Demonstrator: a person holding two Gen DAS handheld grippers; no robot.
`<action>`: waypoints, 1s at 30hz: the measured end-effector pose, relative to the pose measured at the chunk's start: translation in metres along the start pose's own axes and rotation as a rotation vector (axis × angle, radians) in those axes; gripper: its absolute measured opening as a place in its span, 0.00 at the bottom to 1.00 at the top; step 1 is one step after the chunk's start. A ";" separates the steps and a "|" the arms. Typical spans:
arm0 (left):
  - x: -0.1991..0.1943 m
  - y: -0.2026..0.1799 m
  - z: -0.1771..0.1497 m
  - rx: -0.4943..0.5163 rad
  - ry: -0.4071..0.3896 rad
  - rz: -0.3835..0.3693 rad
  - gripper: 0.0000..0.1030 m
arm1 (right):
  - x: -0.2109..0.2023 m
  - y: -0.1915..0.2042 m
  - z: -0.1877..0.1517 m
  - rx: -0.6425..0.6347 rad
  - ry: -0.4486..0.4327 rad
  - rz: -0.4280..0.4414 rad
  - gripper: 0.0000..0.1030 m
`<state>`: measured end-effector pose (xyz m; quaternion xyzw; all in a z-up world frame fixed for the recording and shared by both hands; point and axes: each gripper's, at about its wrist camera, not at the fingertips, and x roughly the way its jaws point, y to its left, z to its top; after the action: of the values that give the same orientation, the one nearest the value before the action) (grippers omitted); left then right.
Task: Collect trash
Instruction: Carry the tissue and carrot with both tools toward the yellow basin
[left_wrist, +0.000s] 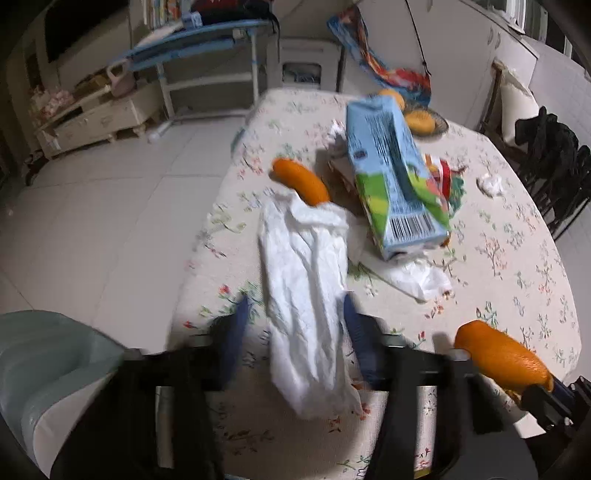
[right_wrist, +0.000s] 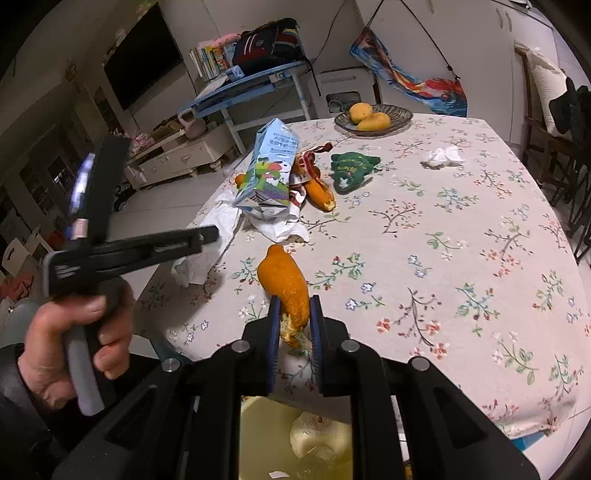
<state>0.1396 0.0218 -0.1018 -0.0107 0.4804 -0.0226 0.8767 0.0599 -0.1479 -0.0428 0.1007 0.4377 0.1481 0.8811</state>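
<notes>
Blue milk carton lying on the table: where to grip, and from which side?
Grip the milk carton across its narrow flat-sided body, mid-length, from above. It lies tilted on wrappers and crumpled paper, so its long side faces are exposed; the gable end looks creased and likely weaker.

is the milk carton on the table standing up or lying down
Tipped, not upright: the milk carton leans over the heap of wrappers, its barcoded base lifted toward the left camera.

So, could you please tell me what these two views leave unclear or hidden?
- Left wrist view: whether the left gripper presses the white tissue; motion blur smears its fingers.
- Left wrist view: the wrappers behind the milk carton, which covers them.
- Right wrist view: the contents of the yellow bin, screened by the right gripper holding the orange peel.
- Right wrist view: the carton's print, too small.
</notes>
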 end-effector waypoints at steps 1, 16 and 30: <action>0.001 0.000 -0.001 0.004 0.009 -0.012 0.07 | -0.001 -0.001 -0.001 0.003 -0.002 0.001 0.16; -0.090 0.019 -0.047 -0.013 -0.185 -0.172 0.04 | -0.035 0.015 -0.030 0.006 -0.024 0.035 0.16; -0.120 0.005 -0.099 0.071 -0.184 -0.213 0.04 | -0.060 0.036 -0.076 -0.040 0.032 0.039 0.16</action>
<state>-0.0081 0.0326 -0.0544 -0.0328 0.3929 -0.1313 0.9096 -0.0412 -0.1315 -0.0329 0.0894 0.4465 0.1756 0.8728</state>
